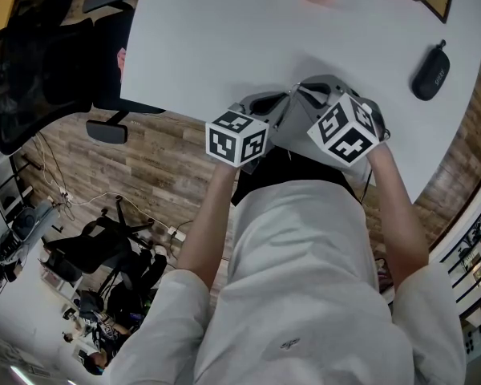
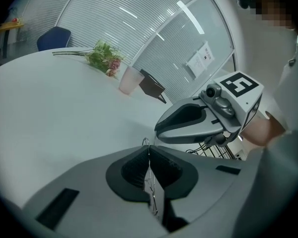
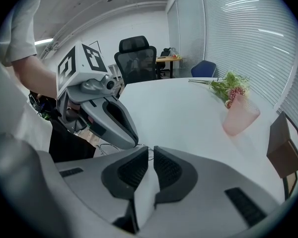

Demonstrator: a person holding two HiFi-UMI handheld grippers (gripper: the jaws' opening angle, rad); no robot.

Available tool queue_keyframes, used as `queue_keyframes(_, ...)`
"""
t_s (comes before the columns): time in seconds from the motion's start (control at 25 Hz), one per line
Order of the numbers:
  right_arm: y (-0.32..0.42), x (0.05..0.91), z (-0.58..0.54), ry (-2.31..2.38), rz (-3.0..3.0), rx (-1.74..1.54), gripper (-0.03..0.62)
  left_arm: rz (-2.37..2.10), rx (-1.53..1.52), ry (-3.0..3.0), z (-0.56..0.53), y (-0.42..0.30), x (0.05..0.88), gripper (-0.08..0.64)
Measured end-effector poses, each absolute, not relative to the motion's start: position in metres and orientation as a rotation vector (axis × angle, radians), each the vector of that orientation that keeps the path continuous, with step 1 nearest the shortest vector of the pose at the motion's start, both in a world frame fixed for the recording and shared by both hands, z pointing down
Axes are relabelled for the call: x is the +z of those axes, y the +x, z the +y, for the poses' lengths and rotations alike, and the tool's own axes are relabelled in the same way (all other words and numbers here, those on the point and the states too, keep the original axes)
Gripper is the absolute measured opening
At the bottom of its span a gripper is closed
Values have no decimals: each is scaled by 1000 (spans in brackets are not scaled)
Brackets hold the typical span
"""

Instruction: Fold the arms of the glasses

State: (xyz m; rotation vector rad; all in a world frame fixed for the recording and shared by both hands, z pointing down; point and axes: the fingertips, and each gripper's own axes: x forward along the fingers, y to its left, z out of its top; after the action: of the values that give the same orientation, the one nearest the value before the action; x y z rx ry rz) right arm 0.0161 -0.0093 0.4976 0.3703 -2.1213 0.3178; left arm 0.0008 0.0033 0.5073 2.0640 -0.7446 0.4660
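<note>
The glasses (image 2: 150, 180) are a thin, pale metal wire frame, so fine you hardly see more than a glinting line. They are up off the table, near its edge. One stretch of wire is pinched edge-on in the left tongs (image 2: 149, 150), sticking out past the tips. Another part (image 3: 148, 150) sits at the tips of the right tongs (image 3: 150, 152), with a wire loop showing just beside them.
</note>
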Motion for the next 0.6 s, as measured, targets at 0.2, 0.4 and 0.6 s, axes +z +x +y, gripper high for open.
queue_keyframes(0.2,18,499,-9,376,-2121,327,41,-728,474,2078,6,4,505,23)
queue_keyframes(0.4,18,502,-8,381,-2122,339,41,-704,484,2087,8,8,505,23)
queue_keyframes(0.6,18,505,-7,376,-2119,348,41,-692,493,2089,11,10,506,23)
